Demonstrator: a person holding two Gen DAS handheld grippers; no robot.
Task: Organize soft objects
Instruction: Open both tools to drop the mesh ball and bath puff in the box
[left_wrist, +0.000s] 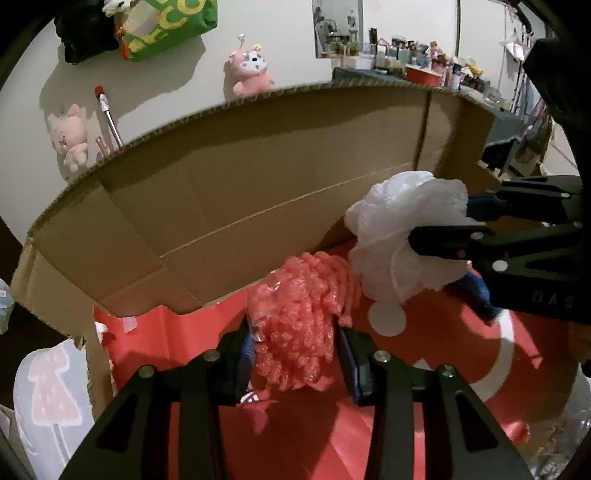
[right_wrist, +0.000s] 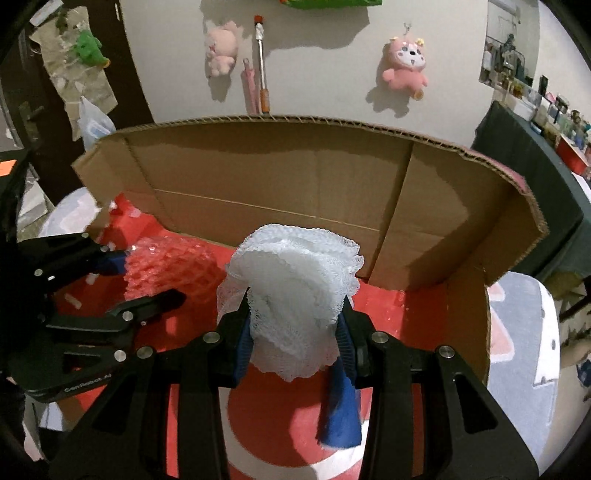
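Observation:
My left gripper (left_wrist: 295, 354) is shut on a pink bubble-wrap bundle (left_wrist: 299, 325) and holds it over the red floor of an open cardboard box (left_wrist: 221, 177). My right gripper (right_wrist: 295, 332) is shut on a white mesh bath sponge (right_wrist: 295, 291) inside the same box (right_wrist: 295, 177). In the left wrist view the right gripper (left_wrist: 443, 229) comes in from the right with the white sponge (left_wrist: 402, 236). In the right wrist view the left gripper (right_wrist: 147, 277) holds the pink bundle (right_wrist: 170, 269) at the left. A blue cloth piece (right_wrist: 341, 413) hangs under the right finger.
The box's tall brown back flap stands close ahead. Pink plush toys (right_wrist: 406, 66) (right_wrist: 221, 48) hang on the white wall behind it. A dark table (right_wrist: 535, 147) crowded with small items stands at the right. A patterned rug (left_wrist: 48, 398) lies outside the box.

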